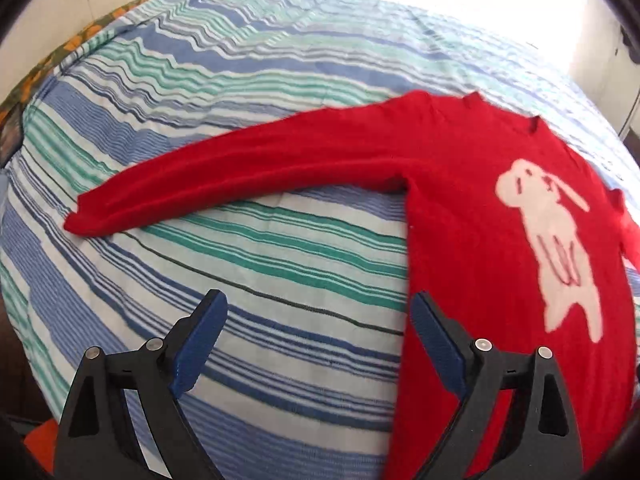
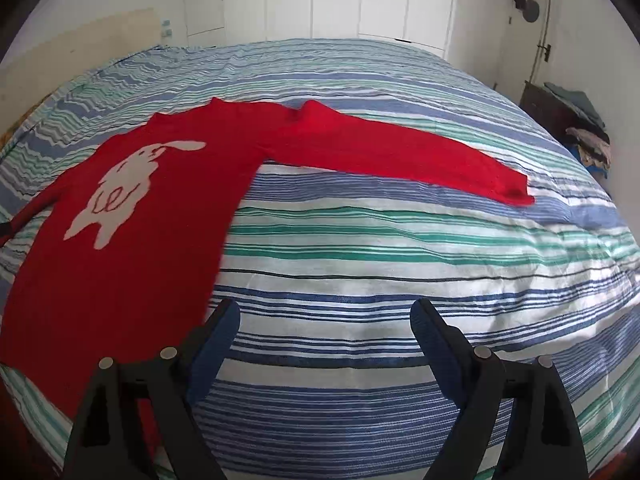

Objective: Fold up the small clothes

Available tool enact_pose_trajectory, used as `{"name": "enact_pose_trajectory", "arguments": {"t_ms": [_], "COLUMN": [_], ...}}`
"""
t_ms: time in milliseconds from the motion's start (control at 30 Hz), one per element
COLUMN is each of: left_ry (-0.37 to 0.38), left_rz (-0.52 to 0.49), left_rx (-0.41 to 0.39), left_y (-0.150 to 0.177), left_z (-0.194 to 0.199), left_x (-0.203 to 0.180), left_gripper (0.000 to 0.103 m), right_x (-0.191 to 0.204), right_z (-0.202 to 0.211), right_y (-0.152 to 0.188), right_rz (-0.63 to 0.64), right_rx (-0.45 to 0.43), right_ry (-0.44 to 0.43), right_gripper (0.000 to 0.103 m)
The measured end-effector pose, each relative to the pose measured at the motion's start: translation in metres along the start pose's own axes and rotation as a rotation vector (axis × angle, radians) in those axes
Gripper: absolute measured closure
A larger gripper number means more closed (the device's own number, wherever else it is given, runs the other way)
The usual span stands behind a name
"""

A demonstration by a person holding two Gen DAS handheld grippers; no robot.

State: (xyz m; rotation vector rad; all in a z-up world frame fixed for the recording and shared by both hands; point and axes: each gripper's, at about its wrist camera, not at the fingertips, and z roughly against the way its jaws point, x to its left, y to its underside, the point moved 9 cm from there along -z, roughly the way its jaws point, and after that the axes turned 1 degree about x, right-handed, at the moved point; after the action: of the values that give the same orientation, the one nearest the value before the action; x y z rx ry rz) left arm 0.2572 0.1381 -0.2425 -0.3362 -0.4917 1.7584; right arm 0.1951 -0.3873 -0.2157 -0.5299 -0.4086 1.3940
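A small red knitted sweater (image 1: 472, 216) with a white rabbit figure (image 1: 556, 240) worked into its chest lies flat and face up on a bed covered by a striped blue, green and white cotton sheet (image 1: 248, 80). The knit looks soft and fuzzy, and the rabbit has thin red lines stitched on its face and belly. In the left wrist view one long sleeve (image 1: 240, 176) stretches out straight and tapers to a ribbed cuff near the sheet's left edge. In the right wrist view the sweater (image 2: 132, 216) sits on the left side, and its other sleeve (image 2: 400, 152) reaches out flat to the right.

The left gripper (image 1: 320, 312), black with dark blue ribbed pads, hovers over the sheet beside the sweater's lower side edge, jaws spread wide and holding nothing; its right finger overlaps the red body. The right gripper (image 2: 324, 320) is likewise spread and empty, above bare sheet beside the hem.

White wardrobe doors (image 2: 360, 0) stand behind the bed, and a pile of folded clothes (image 2: 588, 136) rests on a dark piece of furniture to the right. No writing is legible.
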Motion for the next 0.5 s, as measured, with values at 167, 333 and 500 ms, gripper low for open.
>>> {"name": "enact_pose_trajectory", "arguments": {"t_ms": [167,333,500], "left_ry": [0.022,0.019,0.021], "left_rz": [0.011,0.006,0.011], "left_rx": [-0.025,-0.053,-0.056], "left_y": [0.012,0.012,0.011], "left_z": [-0.039,-0.035,-0.036], "left_x": [0.008,0.004,0.004], "left_gripper": [0.0,0.0,0.0], "right_x": [-0.032,-0.026,-0.023], "right_z": [-0.025,-0.027,-0.03], "right_y": [0.022,0.024,0.022], "right_rz": [-0.127,-0.112,-0.11], "right_rx": [0.044,0.029,0.023], "right_ry": [-0.084,-0.089,-0.098], "right_gripper": [0.011,0.004,0.001]}}
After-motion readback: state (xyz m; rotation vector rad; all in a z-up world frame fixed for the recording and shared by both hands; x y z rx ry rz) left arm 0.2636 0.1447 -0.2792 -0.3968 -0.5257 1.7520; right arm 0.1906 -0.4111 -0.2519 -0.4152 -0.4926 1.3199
